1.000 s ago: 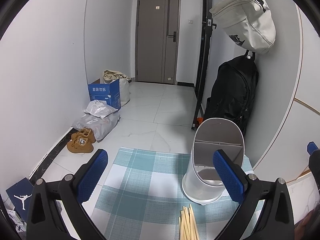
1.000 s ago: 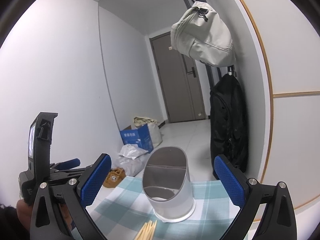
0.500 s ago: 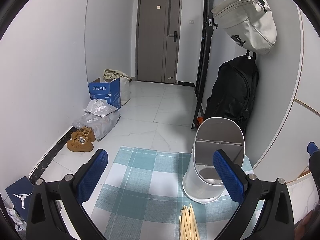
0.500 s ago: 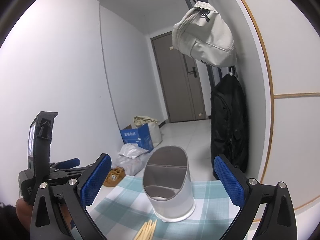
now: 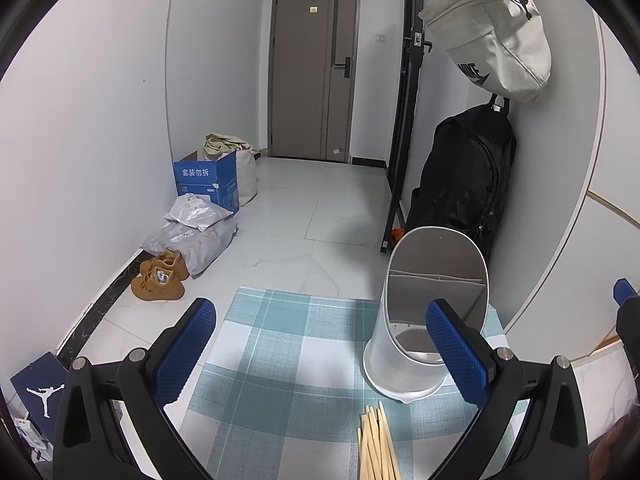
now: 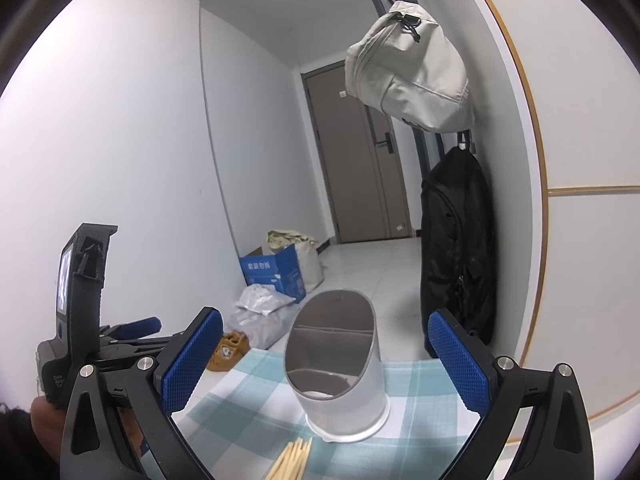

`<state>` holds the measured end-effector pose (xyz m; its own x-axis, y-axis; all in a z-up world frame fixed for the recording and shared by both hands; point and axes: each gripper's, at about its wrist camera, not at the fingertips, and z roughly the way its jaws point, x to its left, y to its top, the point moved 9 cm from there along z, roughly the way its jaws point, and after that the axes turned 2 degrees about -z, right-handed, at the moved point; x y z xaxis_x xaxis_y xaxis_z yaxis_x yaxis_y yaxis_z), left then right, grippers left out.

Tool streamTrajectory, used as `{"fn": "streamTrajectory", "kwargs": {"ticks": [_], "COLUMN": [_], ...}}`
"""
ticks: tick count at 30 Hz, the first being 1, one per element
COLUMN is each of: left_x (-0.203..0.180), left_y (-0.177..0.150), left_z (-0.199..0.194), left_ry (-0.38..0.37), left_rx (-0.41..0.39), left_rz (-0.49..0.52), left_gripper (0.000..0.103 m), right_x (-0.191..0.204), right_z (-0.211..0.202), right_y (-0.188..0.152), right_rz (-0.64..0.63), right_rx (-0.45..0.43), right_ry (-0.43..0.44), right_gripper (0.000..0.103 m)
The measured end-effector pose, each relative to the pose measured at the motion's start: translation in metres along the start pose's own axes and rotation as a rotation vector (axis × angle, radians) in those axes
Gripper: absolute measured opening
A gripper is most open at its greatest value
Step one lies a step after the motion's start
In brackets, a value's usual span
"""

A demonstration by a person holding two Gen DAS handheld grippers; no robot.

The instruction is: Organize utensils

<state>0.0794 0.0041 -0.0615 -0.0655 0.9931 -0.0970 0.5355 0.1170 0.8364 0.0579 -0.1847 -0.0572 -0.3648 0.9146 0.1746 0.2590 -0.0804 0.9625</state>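
A white utensil holder (image 5: 420, 320) (image 6: 340, 380) with inner dividers stands upright and empty on a teal checked cloth (image 5: 288, 364) (image 6: 416, 440). A bundle of wooden chopsticks (image 5: 376, 444) (image 6: 294, 458) lies on the cloth just in front of it. My left gripper (image 5: 320, 352) hovers open above the cloth, the holder behind its right finger. My right gripper (image 6: 326, 360) is open too, framing the holder, with nothing held. The left gripper's body shows at the left of the right wrist view, held by a hand (image 6: 44, 428).
Behind the cloth the floor drops away to white tiles. A black backpack (image 5: 464, 184) and a beige bag (image 5: 496, 36) hang on the right wall. A blue box (image 5: 208, 184), plastic bags and brown shoes (image 5: 160, 280) line the left wall.
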Motion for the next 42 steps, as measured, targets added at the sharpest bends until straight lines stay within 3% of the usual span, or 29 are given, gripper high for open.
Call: {"fn": "streamTrajectory", "kwargs": {"ticks": [4,10,13,18,21,26,31,35,40,42], "left_x": [-0.001,0.001,0.003,0.003,-0.002,-0.013,-0.018,-0.017,-0.015,-0.017], "left_y": [-0.001,-0.013,-0.026,-0.069,-0.102,-0.136,-0.14,-0.145,-0.146,-0.145], "left_z": [0.001,0.014,0.024,0.048,0.06,0.065,0.072,0.081,0.093,0.094], "left_ry": [-0.003,-0.03,-0.047,-0.123,-0.156,-0.202,-0.225,-0.245,-0.247,-0.25], "left_rx": [0.01,0.088,0.159,0.368,0.493,0.634,0.683,0.732,0.763,0.766], "left_rz": [0.0,0.0,0.017,0.025,0.074,0.122,0.121,0.094,0.031,0.022], "left_gripper": [0.102,0.102,0.102,0.101,0.089,0.069,0.065,0.049,0.046,0.039], "right_x": [-0.001,-0.003,-0.005,-0.012,-0.016,-0.02,-0.021,-0.022,-0.028,-0.029], "right_z": [0.001,0.006,0.012,0.024,0.031,0.04,0.046,0.048,0.05,0.05], "right_y": [0.0,-0.005,-0.012,-0.023,-0.029,-0.037,-0.041,-0.043,-0.044,-0.044], "right_rz": [0.003,0.005,-0.013,-0.032,-0.022,-0.007,0.001,0.003,0.027,0.044], "right_rx": [0.005,0.031,0.07,0.131,0.166,0.215,0.242,0.257,0.272,0.275], "right_ry": [0.002,-0.01,-0.032,-0.054,-0.053,-0.056,-0.043,-0.039,-0.036,-0.03], "right_gripper": [0.103,0.103,0.103,0.103,0.103,0.103,0.103,0.103,0.103,0.103]}}
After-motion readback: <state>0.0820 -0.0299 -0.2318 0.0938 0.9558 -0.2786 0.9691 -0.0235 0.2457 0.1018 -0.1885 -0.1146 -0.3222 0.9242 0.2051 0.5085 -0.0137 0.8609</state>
